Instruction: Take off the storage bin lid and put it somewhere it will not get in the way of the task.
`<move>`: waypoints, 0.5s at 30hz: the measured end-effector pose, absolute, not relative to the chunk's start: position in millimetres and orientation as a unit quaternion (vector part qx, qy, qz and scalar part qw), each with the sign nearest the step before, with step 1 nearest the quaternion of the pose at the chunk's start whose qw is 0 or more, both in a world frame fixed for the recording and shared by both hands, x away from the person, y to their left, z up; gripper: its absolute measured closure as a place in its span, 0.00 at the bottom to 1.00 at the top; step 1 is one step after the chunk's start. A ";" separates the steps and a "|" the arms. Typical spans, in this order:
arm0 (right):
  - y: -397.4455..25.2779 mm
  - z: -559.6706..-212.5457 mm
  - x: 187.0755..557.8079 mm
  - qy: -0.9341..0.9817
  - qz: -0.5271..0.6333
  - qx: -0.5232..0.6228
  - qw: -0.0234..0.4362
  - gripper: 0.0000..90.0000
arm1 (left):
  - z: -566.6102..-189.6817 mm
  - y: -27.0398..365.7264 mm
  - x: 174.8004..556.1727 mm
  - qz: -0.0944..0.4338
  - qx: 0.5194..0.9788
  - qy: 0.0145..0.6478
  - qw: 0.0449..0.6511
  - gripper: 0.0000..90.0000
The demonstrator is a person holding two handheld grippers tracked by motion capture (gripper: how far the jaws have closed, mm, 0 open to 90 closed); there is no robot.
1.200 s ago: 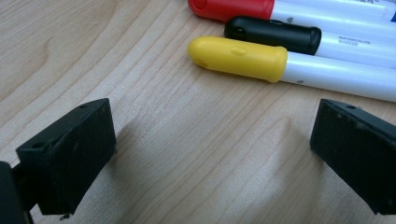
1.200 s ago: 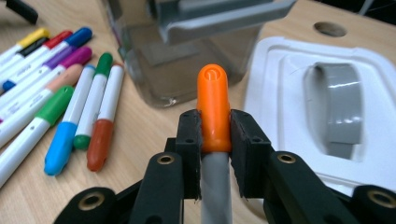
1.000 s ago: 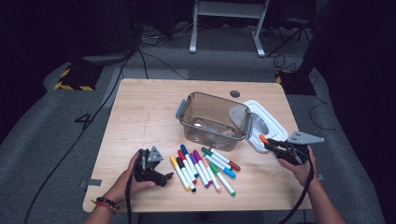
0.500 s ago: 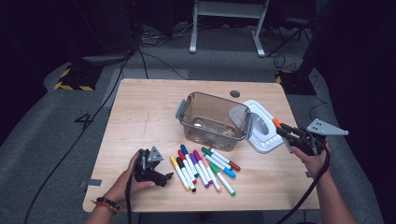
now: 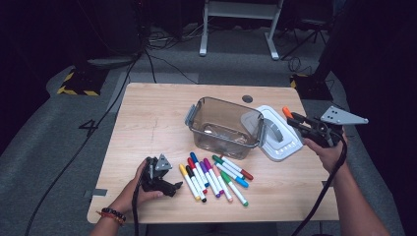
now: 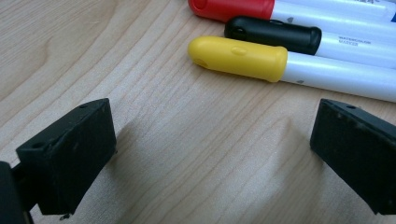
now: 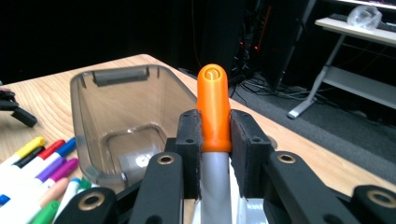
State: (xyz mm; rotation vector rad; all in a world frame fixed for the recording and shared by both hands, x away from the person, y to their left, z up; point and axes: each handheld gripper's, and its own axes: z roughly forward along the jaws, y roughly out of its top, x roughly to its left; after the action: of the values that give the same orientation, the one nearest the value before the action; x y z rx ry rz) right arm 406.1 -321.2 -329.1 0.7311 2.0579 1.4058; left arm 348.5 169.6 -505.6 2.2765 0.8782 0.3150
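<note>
My right gripper (image 5: 294, 118) (image 7: 214, 135) is shut on an orange-capped marker (image 7: 213, 109) (image 5: 287, 112), held in the air over the white lid (image 5: 278, 133) to the right of the clear plastic container (image 5: 223, 128) (image 7: 126, 126). Several coloured markers (image 5: 214, 176) lie in a row on the wooden table (image 5: 152, 118) in front of the container. My left gripper (image 5: 173, 186) (image 6: 205, 154) rests open on the table just left of that row, nothing between its jaws. Close ahead of it lie the yellow-capped marker (image 6: 243, 58), the black one (image 6: 275, 35) and the red one (image 6: 233, 8).
The container stands open with its lid lying flat beside it on the right. Bare wood lies at the table's left and back. Cables (image 5: 147, 54) and a metal stand (image 5: 241, 29) are on the dark floor beyond the table.
My right gripper has lifted the orange marker and carried it right and back, from the table's front right to above the lid. The left gripper has stayed put.
</note>
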 end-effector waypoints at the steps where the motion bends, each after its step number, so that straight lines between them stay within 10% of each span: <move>1: -317.2 -324.5 407.9 0.765 0.520 0.266 0.270 0.83 | -505.7 169.6 348.6 0.120 0.872 0.336 0.334 0.01; 15: -258.6 -295.5 432.6 0.792 0.506 0.237 0.244 0.83 | -505.5 170.1 349.0 0.119 0.874 0.333 0.334 0.01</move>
State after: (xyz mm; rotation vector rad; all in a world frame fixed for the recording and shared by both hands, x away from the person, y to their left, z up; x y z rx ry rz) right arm 432.6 -258.6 -295.5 0.6473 2.1638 1.3826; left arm 349.0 170.1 -505.5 2.2809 0.8695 0.3108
